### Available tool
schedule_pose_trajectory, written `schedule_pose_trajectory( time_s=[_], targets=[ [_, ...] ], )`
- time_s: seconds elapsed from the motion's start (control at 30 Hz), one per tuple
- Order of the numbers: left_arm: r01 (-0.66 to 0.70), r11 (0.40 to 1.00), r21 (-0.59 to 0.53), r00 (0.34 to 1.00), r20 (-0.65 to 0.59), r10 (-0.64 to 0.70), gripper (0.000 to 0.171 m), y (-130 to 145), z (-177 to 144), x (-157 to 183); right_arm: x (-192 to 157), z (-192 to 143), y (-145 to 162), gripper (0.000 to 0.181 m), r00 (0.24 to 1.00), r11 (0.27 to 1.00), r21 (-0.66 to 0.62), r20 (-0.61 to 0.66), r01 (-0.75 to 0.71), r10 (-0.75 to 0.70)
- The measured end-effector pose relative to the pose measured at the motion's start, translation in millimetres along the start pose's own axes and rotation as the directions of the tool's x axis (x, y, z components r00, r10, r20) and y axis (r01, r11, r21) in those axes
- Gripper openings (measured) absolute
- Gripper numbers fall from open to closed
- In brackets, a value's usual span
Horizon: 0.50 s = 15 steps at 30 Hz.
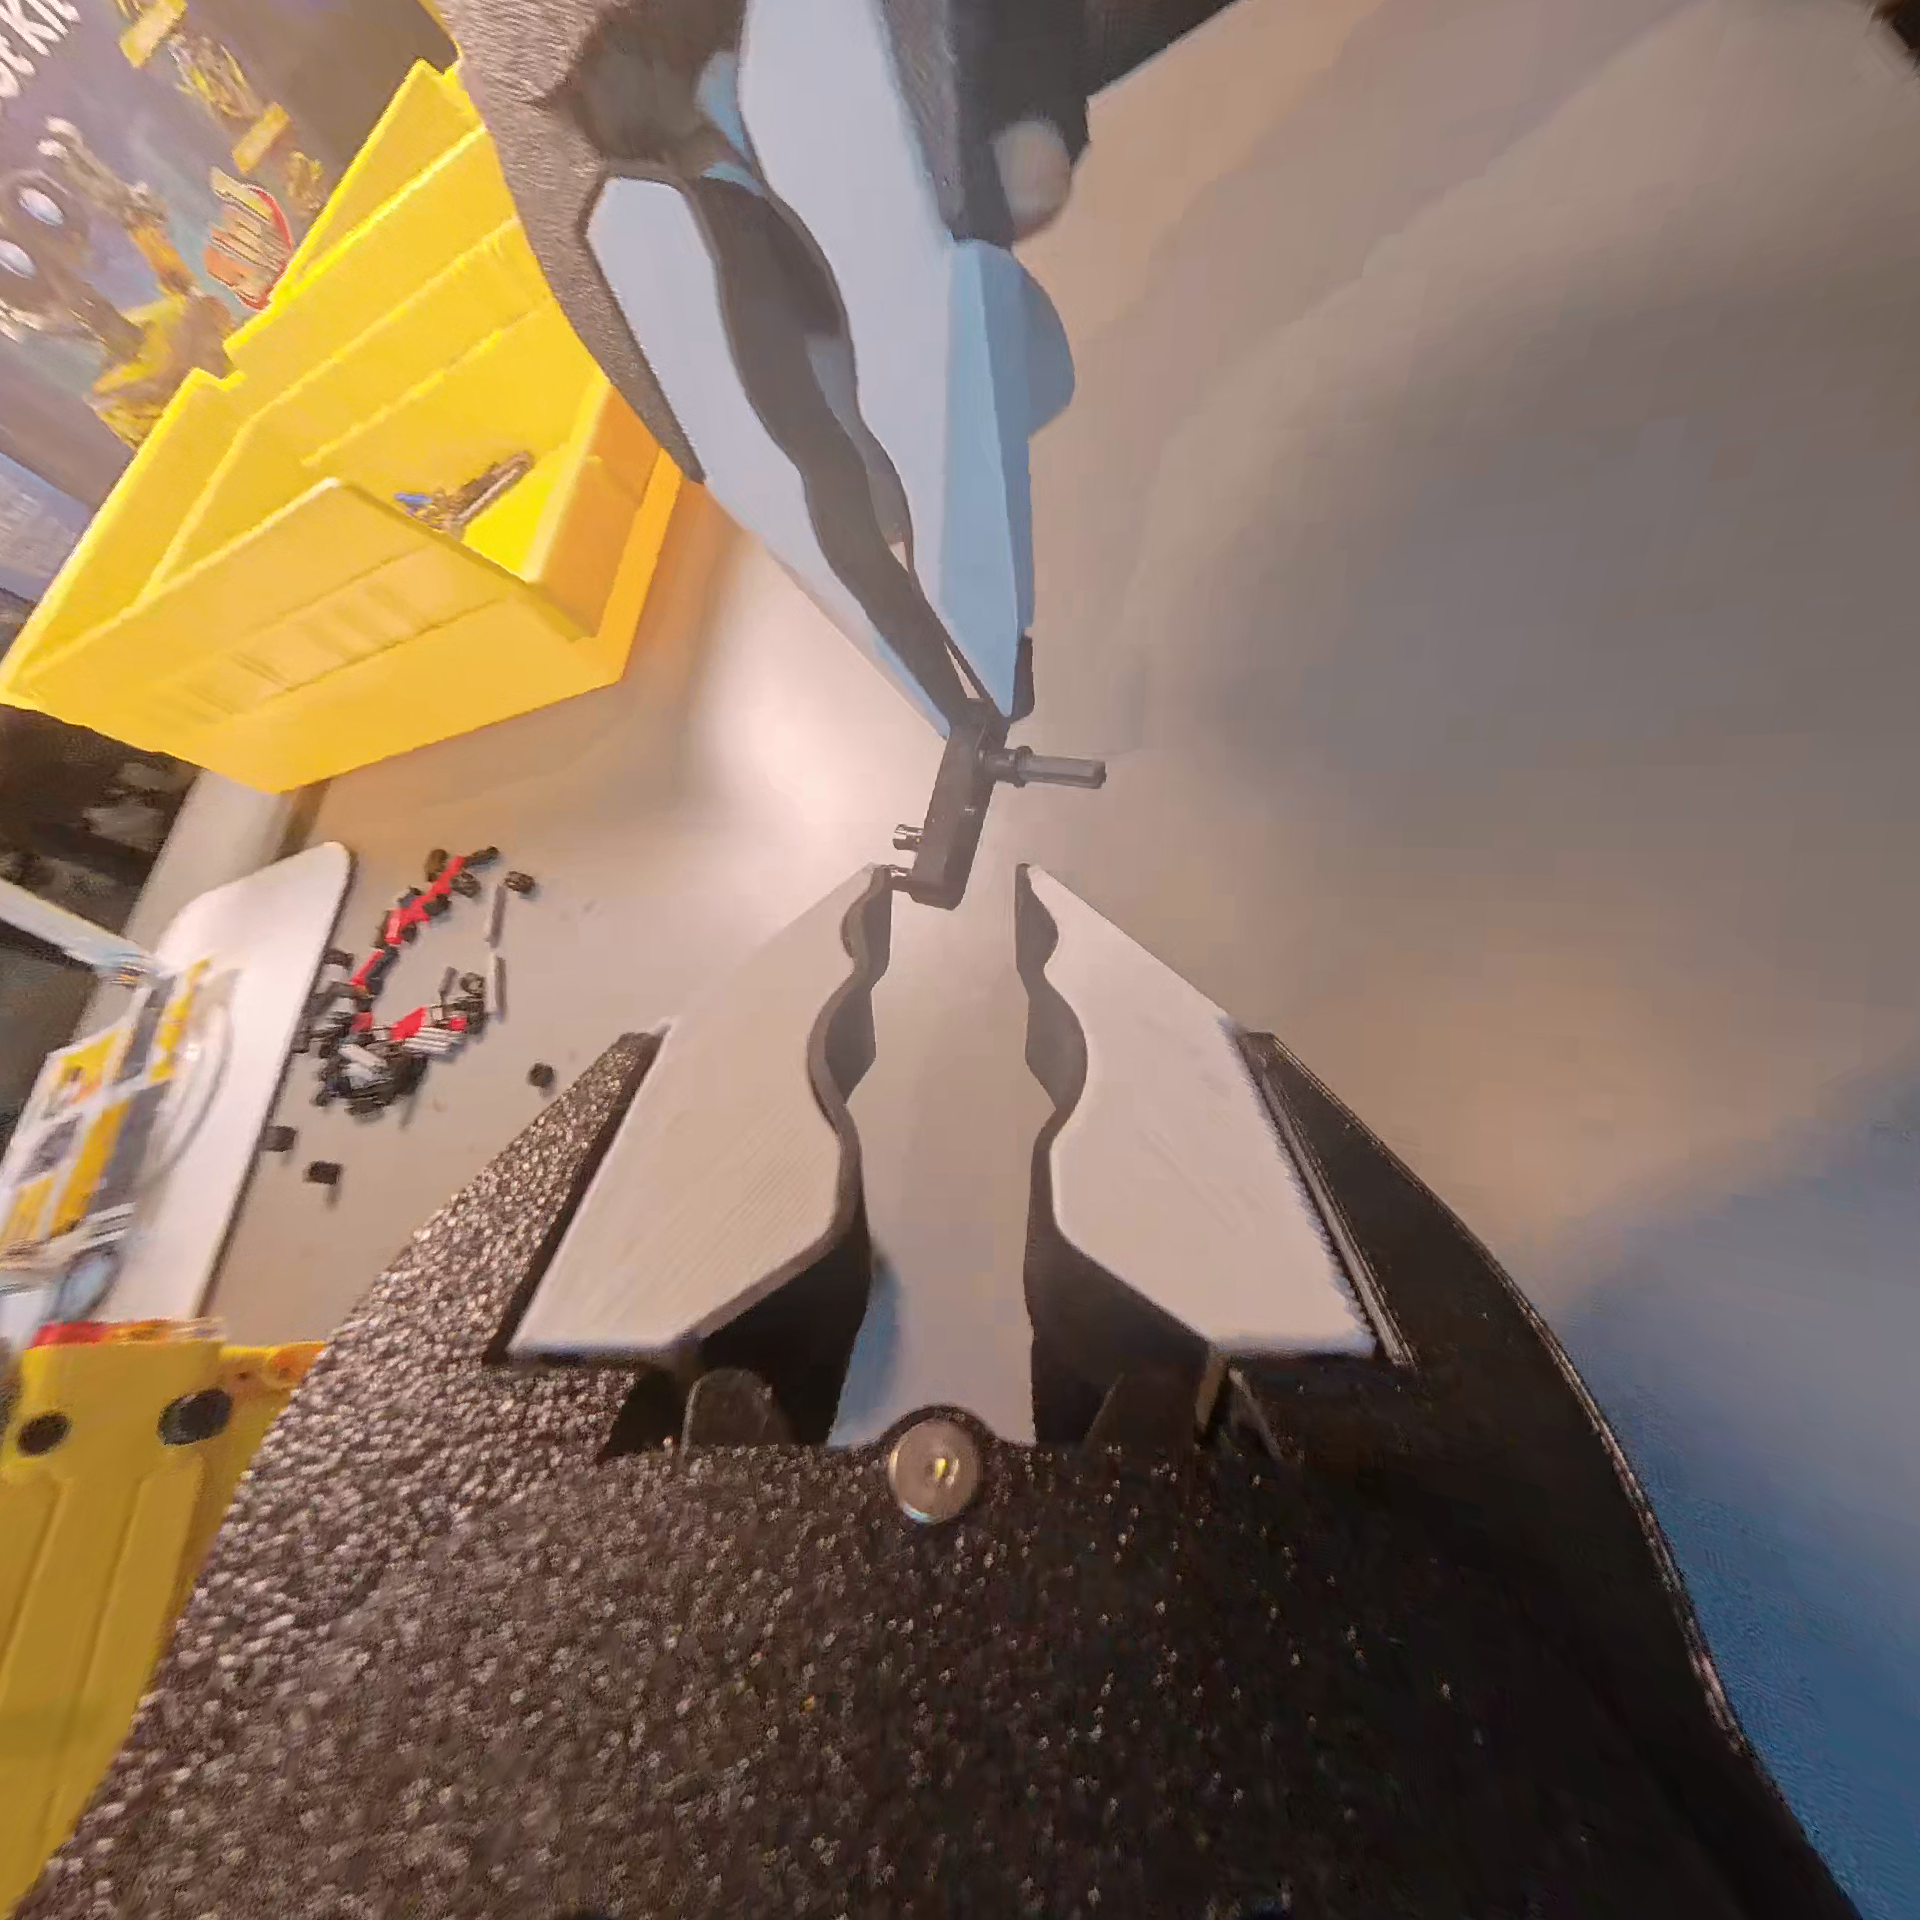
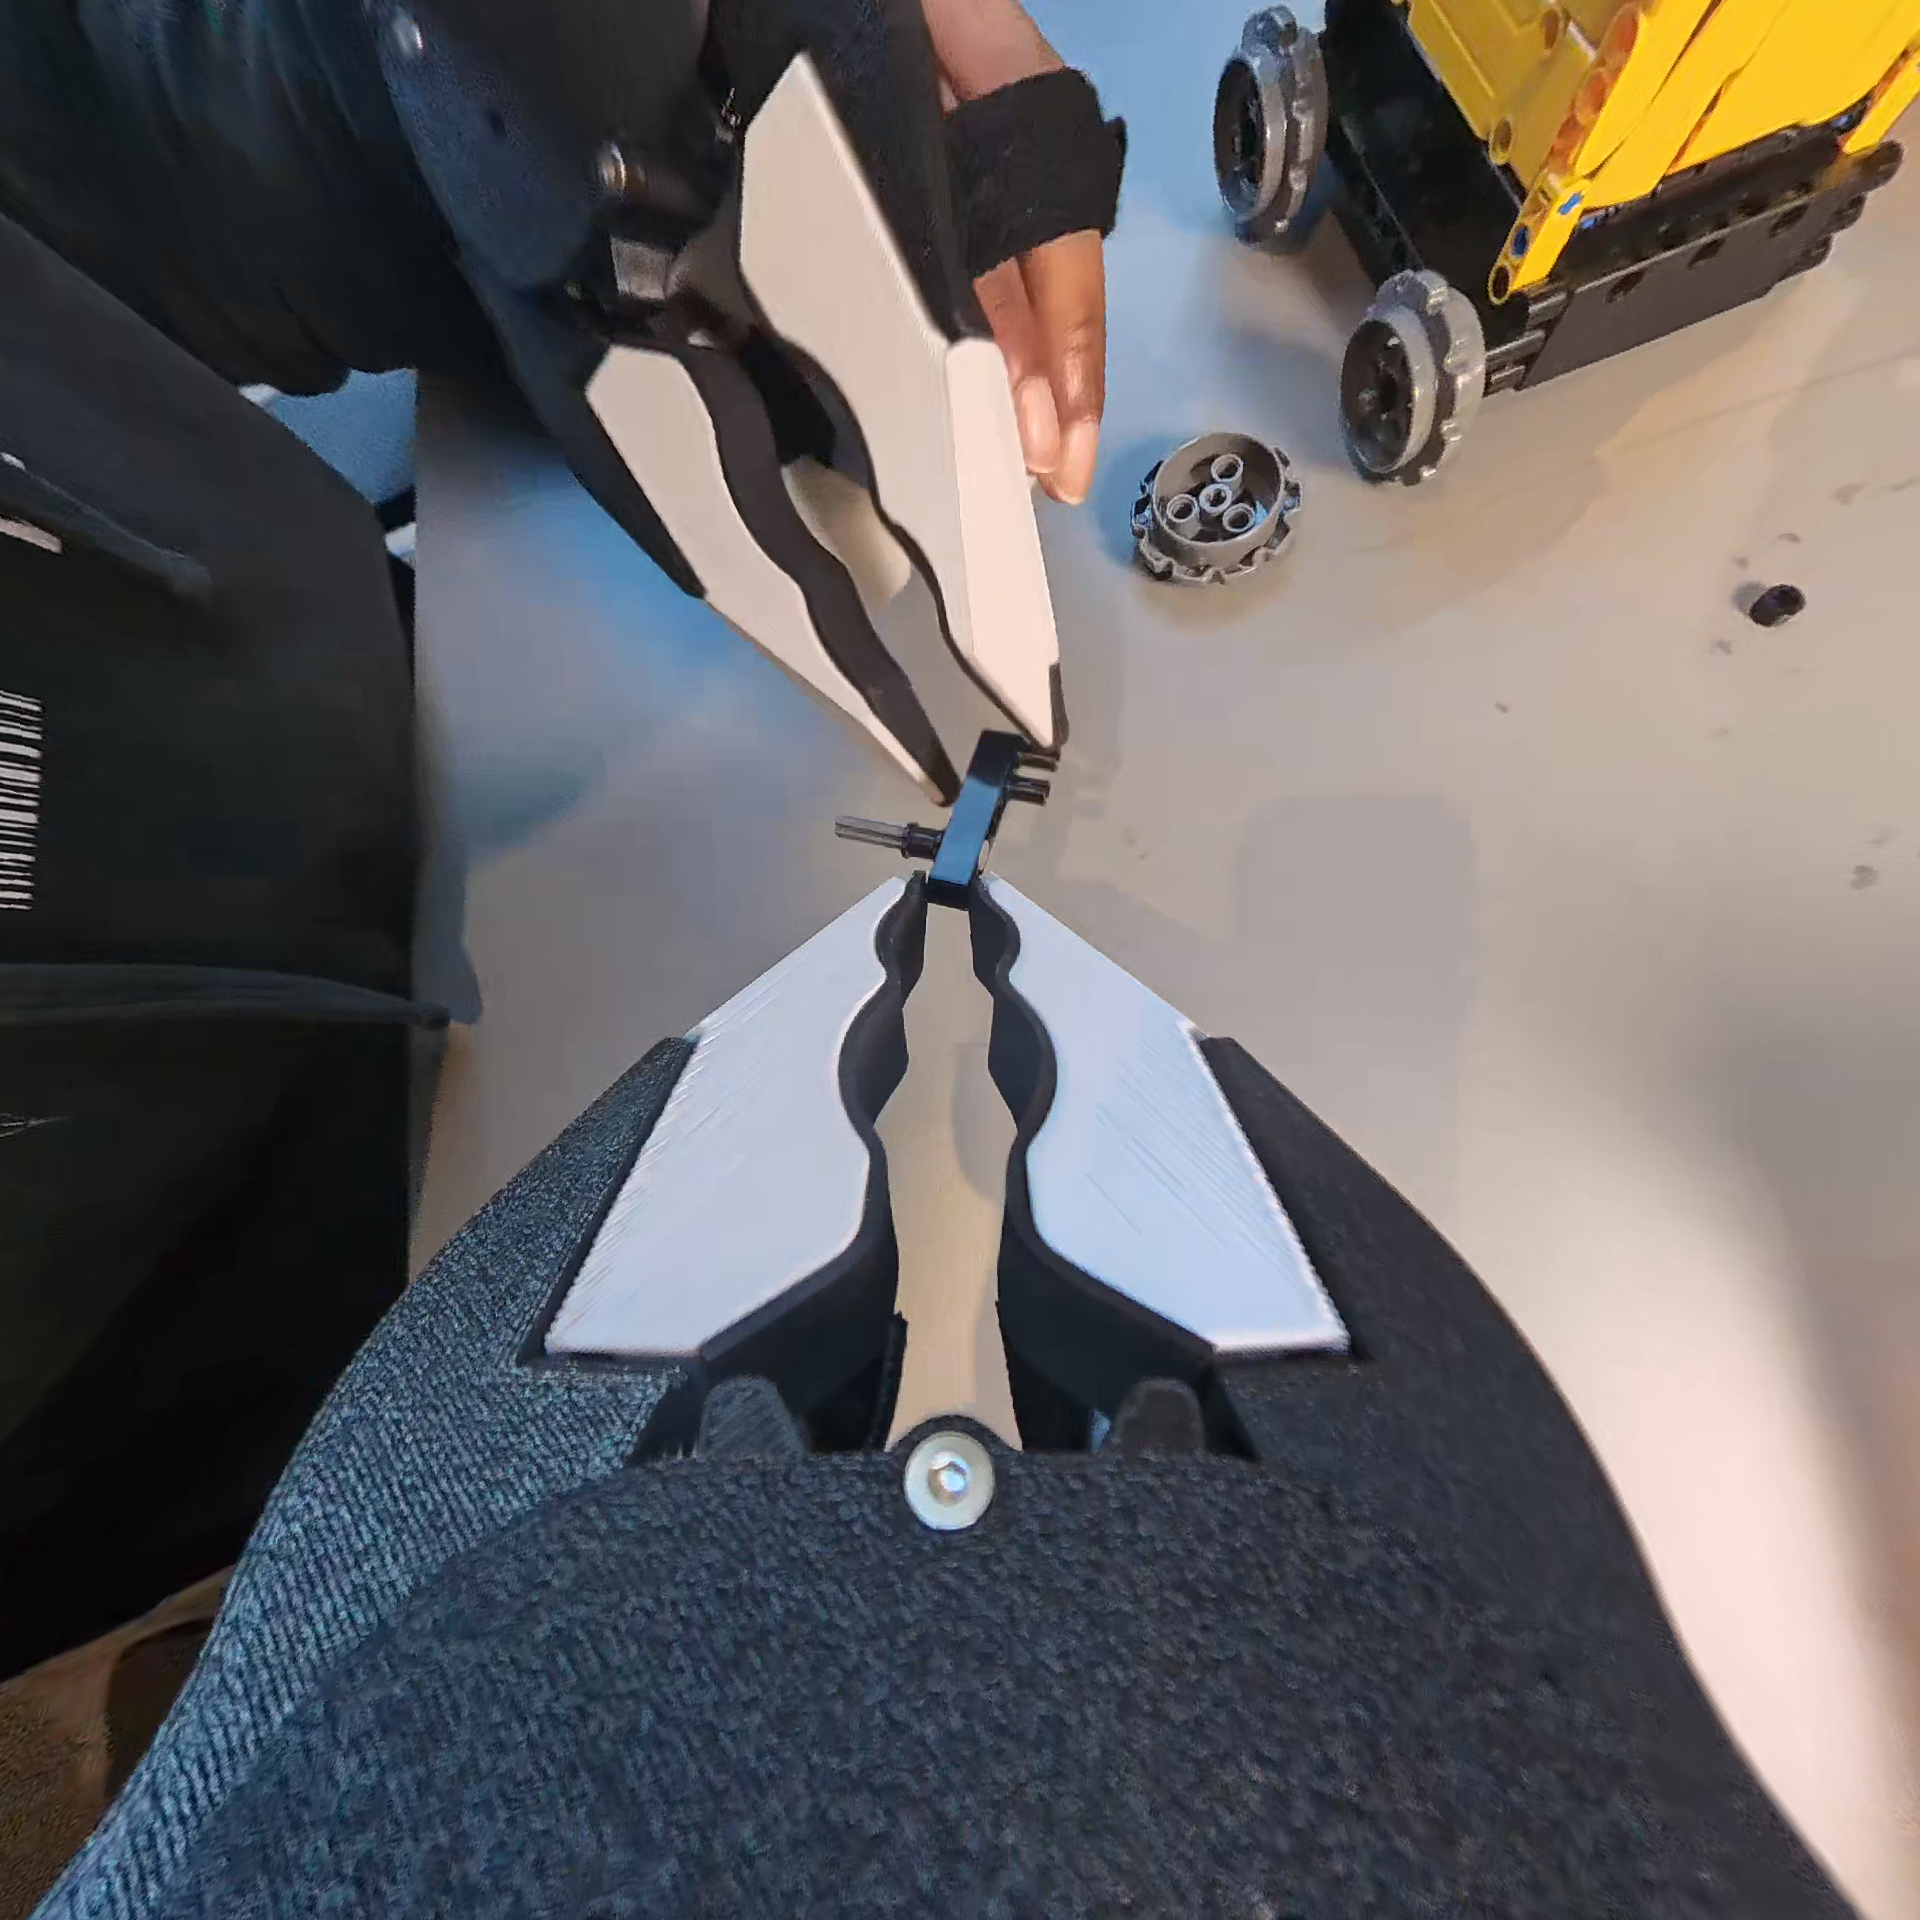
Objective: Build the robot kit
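A short black beam [image 2: 961,831] with a dark grey axle pin [image 2: 873,829] sticking out sideways is held above the pale table [image 2: 1455,935]. My right gripper [image 2: 951,894] is shut on its near end. In the left wrist view the right gripper [image 1: 997,707] comes down from the top with the beam [image 1: 956,821] hanging from its tips. My left gripper [image 1: 954,878] is open, its fingertips on either side of the beam's free end. It also shows in the right wrist view [image 2: 997,764], held by a gloved hand [image 2: 1049,343].
Yellow bins [image 1: 364,499] stand at the left, with loose black and red parts [image 1: 416,987] and a plastic bag with a booklet [image 1: 104,1091] nearby. A yellow and black wheeled model [image 2: 1610,187], a loose grey wheel hub [image 2: 1216,509] and a small black piece [image 2: 1775,603] lie at the right. The tips of both grippers are at nearly the same place. The loose grey wheel hub [image 2: 1216,509] is about 8 cm from my left fingertips.
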<state>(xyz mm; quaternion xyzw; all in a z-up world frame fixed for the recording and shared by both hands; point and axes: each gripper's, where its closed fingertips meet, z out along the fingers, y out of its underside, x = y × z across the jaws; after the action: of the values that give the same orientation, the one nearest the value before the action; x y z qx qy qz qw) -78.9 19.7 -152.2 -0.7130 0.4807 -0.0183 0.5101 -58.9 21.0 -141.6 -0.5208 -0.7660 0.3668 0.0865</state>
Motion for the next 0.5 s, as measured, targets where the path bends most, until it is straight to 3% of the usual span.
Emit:
schedule_pose_trajectory(
  time_s=[0.13, 0.23, 0.37, 0.5],
  targets=[
    [-0.036, 0.999, 0.007, 0.995, 0.091, 0.035, 0.010, -4.2, -4.0, -13.1, 2.6, -9.7, -14.1, 0.008, 0.998, 0.998, 0.044, 0.047, -0.037, 0.035],
    [0.049, 0.996, 0.071, 0.993, 0.105, -0.056, 0.008, -13.7, -9.6, -22.4, 0.6, -22.0, -36.7, 0.008, 0.994, 0.978, 0.198, 0.098, -0.067, 0.048],
    [0.287, 0.937, 0.197, 0.957, -0.011, -0.291, 0.008, -28.3, -17.4, -27.2, -1.7, -33.0, -57.1, 0.010, 0.996, 0.915, 0.401, 0.085, -0.043, 0.010],
    [0.534, 0.797, 0.282, 0.845, -0.222, -0.487, 0.008, -45.9, -24.4, -26.2, -1.6, -45.7, -68.7, 0.016, 1.000, 0.819, 0.574, 0.009, 0.016, -0.026]
  ],
)
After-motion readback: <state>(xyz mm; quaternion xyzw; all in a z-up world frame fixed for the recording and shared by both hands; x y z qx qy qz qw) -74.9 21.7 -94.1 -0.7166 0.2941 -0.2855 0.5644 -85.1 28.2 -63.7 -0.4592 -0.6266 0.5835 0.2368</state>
